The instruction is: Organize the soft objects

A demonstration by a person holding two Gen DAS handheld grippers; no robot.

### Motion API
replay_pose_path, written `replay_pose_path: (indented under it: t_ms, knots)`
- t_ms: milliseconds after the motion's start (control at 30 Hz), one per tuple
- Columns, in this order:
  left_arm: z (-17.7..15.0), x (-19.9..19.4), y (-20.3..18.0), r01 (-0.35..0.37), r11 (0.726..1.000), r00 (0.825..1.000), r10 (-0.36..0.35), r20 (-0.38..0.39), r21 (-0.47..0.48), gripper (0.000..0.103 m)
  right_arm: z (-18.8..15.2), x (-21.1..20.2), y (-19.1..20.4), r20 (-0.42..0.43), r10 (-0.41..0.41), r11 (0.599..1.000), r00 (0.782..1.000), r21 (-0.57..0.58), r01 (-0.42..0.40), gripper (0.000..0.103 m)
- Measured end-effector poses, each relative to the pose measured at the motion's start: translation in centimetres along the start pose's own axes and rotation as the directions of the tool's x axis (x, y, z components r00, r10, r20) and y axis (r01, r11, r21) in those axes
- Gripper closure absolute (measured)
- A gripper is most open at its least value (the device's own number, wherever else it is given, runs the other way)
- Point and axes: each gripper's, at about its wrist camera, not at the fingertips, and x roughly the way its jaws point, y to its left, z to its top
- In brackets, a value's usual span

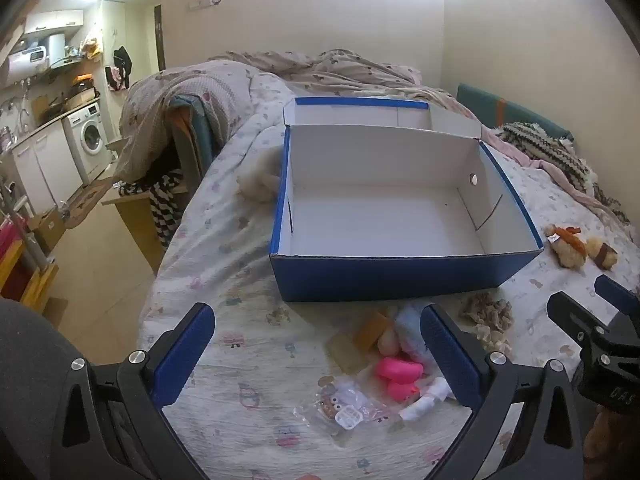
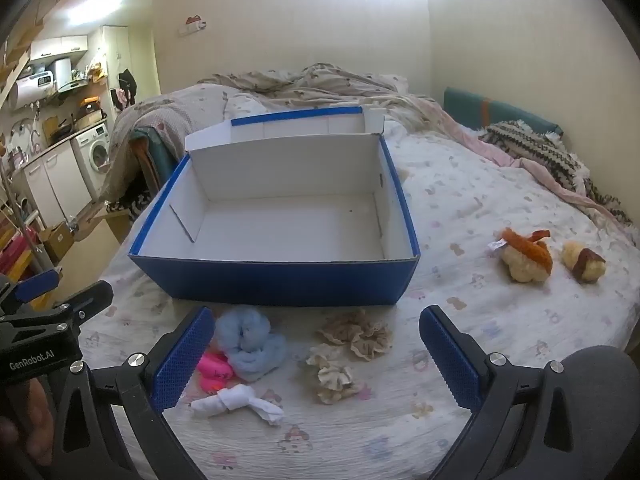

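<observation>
The right wrist view shows "GenRobot.AI" in pale letters on the black body of the left gripper [image 2: 42,312], at the picture's left edge. In the left wrist view, the right gripper's [image 1: 596,308] black body carries pale letters at the right edge, only partly readable. No other text is legible.

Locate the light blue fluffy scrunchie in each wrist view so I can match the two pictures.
Left wrist view: the light blue scrunchie lies low and right of centre, partly hidden behind a finger of the left hand-held gripper.
Right wrist view: it lies low and left of centre, in full view.
Shared landmark: the open blue box, just beyond it in both views.
</observation>
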Motion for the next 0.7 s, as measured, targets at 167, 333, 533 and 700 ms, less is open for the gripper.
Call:
replay_pose_path:
  t_ms: [167, 333, 533, 700]
  knots:
    - [0.07, -0.1, 0.14, 0.005, 1.0, 1.0, -0.005, 0.006, 0.01, 0.0, 0.02, 0.13, -0.01, 0.001, 0.002, 1.0, 1.0, 0.005, -0.002, 0.0]
    - [0.1, 0.25, -0.12, -0.002, 1.0, 1.0, 0.002, -0.005, 0.002, 0.0, 0.0, -0.02, 0.1, 0.001, 0.003, 1.0, 1.0, 0.003, -0.003, 0.0]
    - [-0.02, 0.17, -0.05, -0.001, 1.0, 1.0, 0.001, 0.002, 0.003, 0.0, 0.03, 0.1, 0.03, -0.001, 0.004, 1.0, 1.0, 0.003, -0.004, 0.0]
    - [0.04, -0.11, -0.08, -0.002, 1.0, 1.0, 0.002, 0.003, 0.004, 0.0, 0.03, 0.14, 0.1, -0.001, 0.002, 1.0, 1.0, 0.004, -0.002, 0.0]
